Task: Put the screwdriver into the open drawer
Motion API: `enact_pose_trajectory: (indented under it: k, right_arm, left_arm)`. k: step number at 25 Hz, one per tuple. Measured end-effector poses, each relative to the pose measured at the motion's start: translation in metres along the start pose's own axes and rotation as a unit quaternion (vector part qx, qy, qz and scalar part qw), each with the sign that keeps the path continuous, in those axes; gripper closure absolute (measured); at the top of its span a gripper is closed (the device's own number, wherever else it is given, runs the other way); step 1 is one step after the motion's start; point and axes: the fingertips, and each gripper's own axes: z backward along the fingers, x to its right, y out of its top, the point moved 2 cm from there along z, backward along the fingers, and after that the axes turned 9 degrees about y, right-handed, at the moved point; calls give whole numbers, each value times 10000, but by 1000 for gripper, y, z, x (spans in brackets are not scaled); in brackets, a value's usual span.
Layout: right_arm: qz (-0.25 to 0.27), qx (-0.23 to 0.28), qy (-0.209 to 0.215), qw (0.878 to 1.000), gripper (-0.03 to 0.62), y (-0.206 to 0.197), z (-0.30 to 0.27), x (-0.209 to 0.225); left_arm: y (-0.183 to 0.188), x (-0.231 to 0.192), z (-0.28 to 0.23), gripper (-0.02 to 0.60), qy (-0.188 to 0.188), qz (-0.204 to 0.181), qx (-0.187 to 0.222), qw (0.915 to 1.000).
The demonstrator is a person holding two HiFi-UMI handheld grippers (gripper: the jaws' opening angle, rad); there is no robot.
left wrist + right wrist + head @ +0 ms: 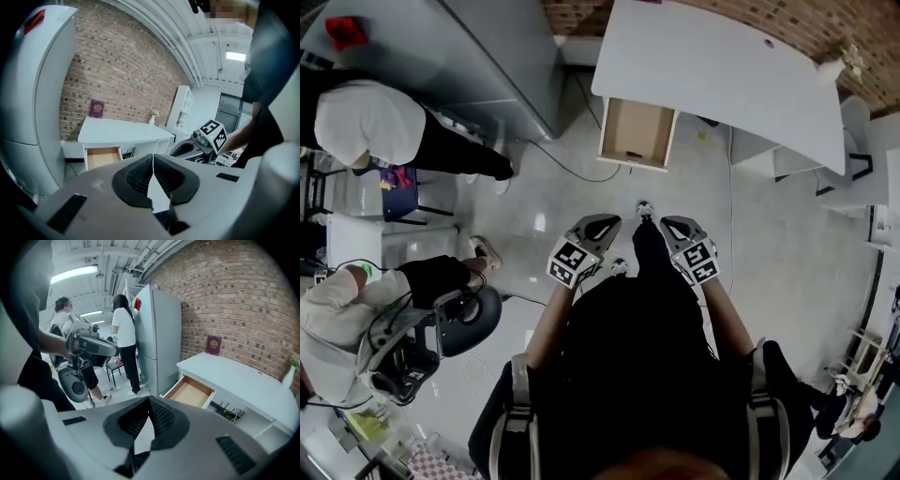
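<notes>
The open drawer (636, 129) juts from the white desk (722, 66), its brown bottom showing; it also appears in the left gripper view (102, 157) and the right gripper view (190, 392). I cannot make out a screwdriver in any view. A small dark speck sits at the drawer's near edge, too small to identify. My left gripper (605, 225) and right gripper (675, 226) are held side by side in front of my body, some way short of the desk. Both are shut, jaw tips touching, with nothing between them (153, 158) (150, 400).
A grey fridge (487, 56) stands left of the desk. A maroon book (97, 108) leans on the brick wall. Two people (366, 122) (347, 300) and a black chair (473, 319) are at the left. A cable (581, 173) runs on the floor below the drawer.
</notes>
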Motion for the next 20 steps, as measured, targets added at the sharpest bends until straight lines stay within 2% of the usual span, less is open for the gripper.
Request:
enact_pose_trajectory:
  k: [10, 20]
  right_arm:
    - [4, 79, -323, 9994, 537, -15, 11, -34]
    - [11, 220, -666, 9975, 537, -11, 26, -51]
  left_arm:
    - [-12, 11, 40, 565, 16, -87, 144, 9999]
    - [-13, 32, 53, 565, -289, -265, 188, 9991]
